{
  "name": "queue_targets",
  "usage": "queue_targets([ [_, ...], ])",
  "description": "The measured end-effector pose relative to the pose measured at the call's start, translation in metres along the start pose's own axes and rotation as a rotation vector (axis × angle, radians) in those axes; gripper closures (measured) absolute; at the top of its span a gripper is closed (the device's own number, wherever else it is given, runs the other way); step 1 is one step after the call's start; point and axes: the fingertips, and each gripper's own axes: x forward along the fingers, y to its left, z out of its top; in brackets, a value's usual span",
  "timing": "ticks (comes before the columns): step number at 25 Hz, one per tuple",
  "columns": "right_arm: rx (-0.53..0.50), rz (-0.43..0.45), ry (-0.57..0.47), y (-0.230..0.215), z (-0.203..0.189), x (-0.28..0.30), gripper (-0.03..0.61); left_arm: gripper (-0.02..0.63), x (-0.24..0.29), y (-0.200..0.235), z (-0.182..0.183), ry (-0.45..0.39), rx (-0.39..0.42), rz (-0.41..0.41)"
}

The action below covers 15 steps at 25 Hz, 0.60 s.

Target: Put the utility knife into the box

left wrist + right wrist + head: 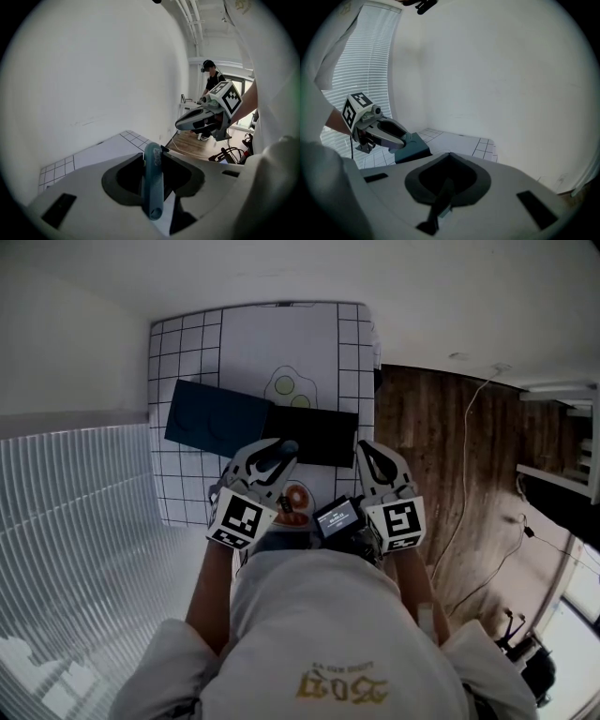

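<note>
The slim blue plastic utility knife (153,185) is clamped in the left gripper (153,151), held up at the near edge of the shallow black rectangular box (314,435) on the white gridded table (187,486). The right gripper (449,154) is closed on nothing. Looks like mid-carry to me. Next move: line it up over the box, lower, let go.

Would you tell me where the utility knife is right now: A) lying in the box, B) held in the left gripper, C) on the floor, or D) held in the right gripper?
B: the blue utility knife sits clamped between the jaws of the left gripper.
</note>
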Motion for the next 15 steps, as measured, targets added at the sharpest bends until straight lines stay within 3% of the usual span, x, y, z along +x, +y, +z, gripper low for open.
queue_targets([
  [15,0.042,-0.046,0.053,-0.013,-0.036,0.006,0.572,0.479,0.047,-0.013,-0.020,0.061,0.074,-0.110],
])
